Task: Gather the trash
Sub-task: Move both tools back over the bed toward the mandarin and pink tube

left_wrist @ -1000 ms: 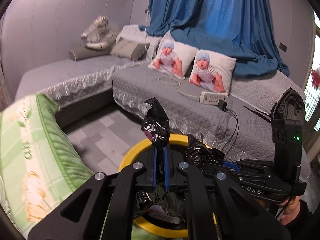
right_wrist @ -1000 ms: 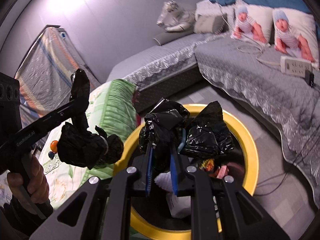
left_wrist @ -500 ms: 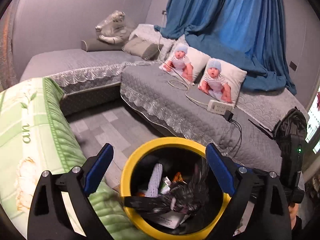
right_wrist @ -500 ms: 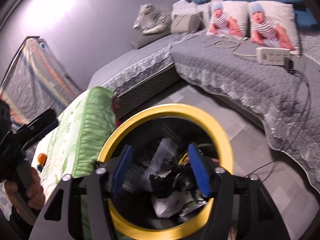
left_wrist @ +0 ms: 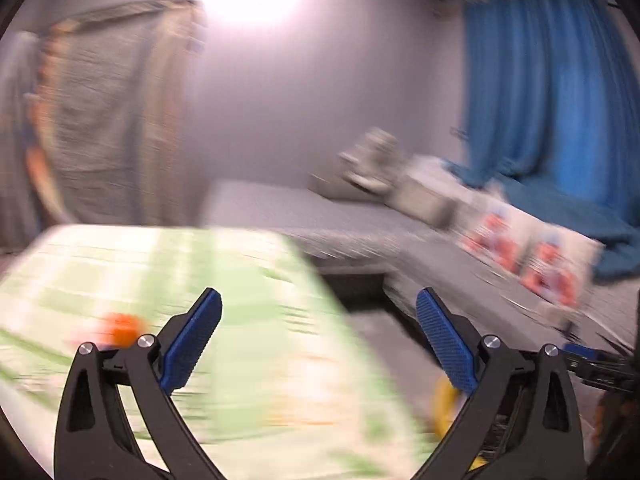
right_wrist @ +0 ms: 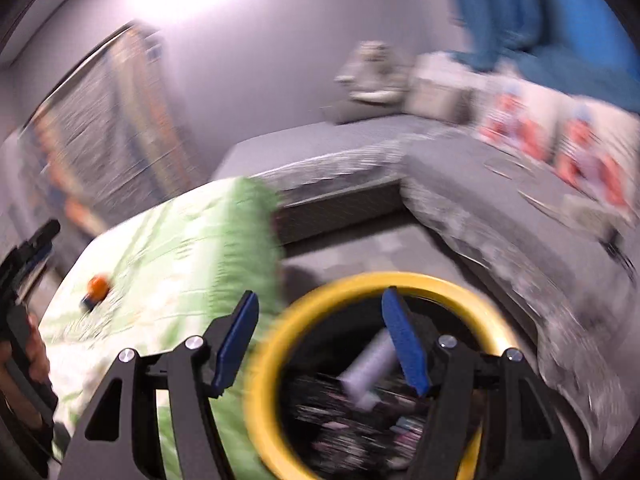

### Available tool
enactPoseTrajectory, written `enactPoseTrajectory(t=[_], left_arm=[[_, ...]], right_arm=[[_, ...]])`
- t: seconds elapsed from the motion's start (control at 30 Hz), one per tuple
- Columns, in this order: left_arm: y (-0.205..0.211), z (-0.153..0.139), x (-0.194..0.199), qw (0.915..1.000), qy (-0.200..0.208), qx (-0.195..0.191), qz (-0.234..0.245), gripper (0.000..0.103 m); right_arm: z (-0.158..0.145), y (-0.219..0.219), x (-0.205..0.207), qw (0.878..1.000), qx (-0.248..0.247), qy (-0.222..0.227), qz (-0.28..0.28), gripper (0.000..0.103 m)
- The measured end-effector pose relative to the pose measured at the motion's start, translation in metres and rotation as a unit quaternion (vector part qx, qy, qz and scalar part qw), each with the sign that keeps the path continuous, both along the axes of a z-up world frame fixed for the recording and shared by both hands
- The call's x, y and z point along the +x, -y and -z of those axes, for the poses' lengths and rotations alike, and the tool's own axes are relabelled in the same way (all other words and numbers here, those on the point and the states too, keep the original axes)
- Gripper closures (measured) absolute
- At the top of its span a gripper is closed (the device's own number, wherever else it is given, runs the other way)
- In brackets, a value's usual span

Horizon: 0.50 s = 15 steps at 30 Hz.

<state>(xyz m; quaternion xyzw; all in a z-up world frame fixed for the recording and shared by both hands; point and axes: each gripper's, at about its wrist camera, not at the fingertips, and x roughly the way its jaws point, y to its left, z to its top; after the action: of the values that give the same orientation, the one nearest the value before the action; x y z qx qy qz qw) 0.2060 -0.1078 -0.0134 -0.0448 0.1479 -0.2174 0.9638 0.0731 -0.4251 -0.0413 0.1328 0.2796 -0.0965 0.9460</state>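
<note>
Both pictures are blurry.

The left gripper has its two blue pads far apart, and they have just been opening wider. Nothing is between them. It points across a green and white quilt. A small orange thing lies on the quilt, just left of the left pad. It is too blurry to tell what it is. Low on the right, a bit of the yellow bin rim peeks out beside the right finger.

The right gripper hangs over the yellow trash bin. Its pads are apart, about half way, and nothing is between them. The left pad is over the edge of the quilt. The right pad is over the mouth of the bin. Inside the bin lies the trash: dark crinkly stuff and a pale tube shape. The orange thing sits on the quilt, well apart from the bin.

At the far left edge, a hand holds the black handle of the other gripper.

Behind it all is a grey sofa with two picture pillows. A blue curtain hangs by the wall.
</note>
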Motion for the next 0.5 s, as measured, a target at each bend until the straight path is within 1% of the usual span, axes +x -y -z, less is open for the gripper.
enactPoseTrajectory(t=[0.03,0.07,0.1,0.13,0.17,0.2,0.23,0.27,0.3,0.37,0.43,0.47,0.5], left_arm=[[-0.035,-0.001,-0.003,0.9988,0.004,-0.009,-0.048,0.008],[-0.064,-0.001,-0.006,0.9962,0.003,-0.021,-0.085,0.008],[-0.093,-0.001,-0.008,0.9924,0.002,-0.032,-0.119,0.008],[-0.116,-0.001,-0.011,0.9881,0.002,-0.038,-0.149,0.008],[-0.137,-0.001,-0.014,0.9832,0.001,-0.042,-0.178,0.008],[-0.159,-0.001,-0.015,0.9779,-0.004,-0.043,-0.205,0.008],[-0.183,0.001,-0.018,0.9704,-0.013,-0.046,-0.237,0.008],[-0.2,0.003,-0.019,0.9646,-0.022,-0.049,-0.258,0.008],[-0.215,0.004,-0.02,0.96,-0.029,-0.051,-0.274,0.008],[-0.239,0.012,-0.021,0.9527,-0.043,-0.048,-0.297,0.008],[-0.254,0.019,-0.019,0.948,-0.057,-0.041,-0.31,0.008],[-0.26,0.024,-0.016,0.948,-0.068,-0.038,-0.309,0.008],[-0.264,0.027,-0.012,0.9477,-0.077,-0.038,-0.307,0.008]], right_arm=[[-0.002,-0.018,0.015,0.999,-0.006,-0.001,-0.034,0.042],[-0.006,-0.043,0.035,0.997,-0.015,-0.003,-0.078,0.042],[-0.008,-0.06,0.048,0.994,-0.02,-0.004,-0.107,0.042],[-0.011,-0.085,0.068,0.988,-0.018,-0.007,-0.155,0.042],[-0.013,-0.102,0.081,0.982,-0.011,-0.011,-0.186,0.042],[-0.015,-0.127,0.104,0.973,0.003,-0.023,-0.229,0.042],[-0.016,-0.15,0.125,0.964,0.011,-0.038,-0.264,0.042],[-0.016,-0.174,0.146,0.954,0.012,-0.051,-0.296,0.042],[-0.018,-0.193,0.161,0.947,0.01,-0.058,-0.316,0.042],[-0.017,-0.236,0.198,0.929,0.013,-0.087,-0.361,0.042],[-0.011,-0.27,0.239,0.914,0.041,-0.122,-0.386,0.042],[-0.006,-0.283,0.258,0.906,0.051,-0.141,-0.396,0.042],[-0.001,-0.297,0.278,0.904,0.054,-0.156,-0.395,0.042]])
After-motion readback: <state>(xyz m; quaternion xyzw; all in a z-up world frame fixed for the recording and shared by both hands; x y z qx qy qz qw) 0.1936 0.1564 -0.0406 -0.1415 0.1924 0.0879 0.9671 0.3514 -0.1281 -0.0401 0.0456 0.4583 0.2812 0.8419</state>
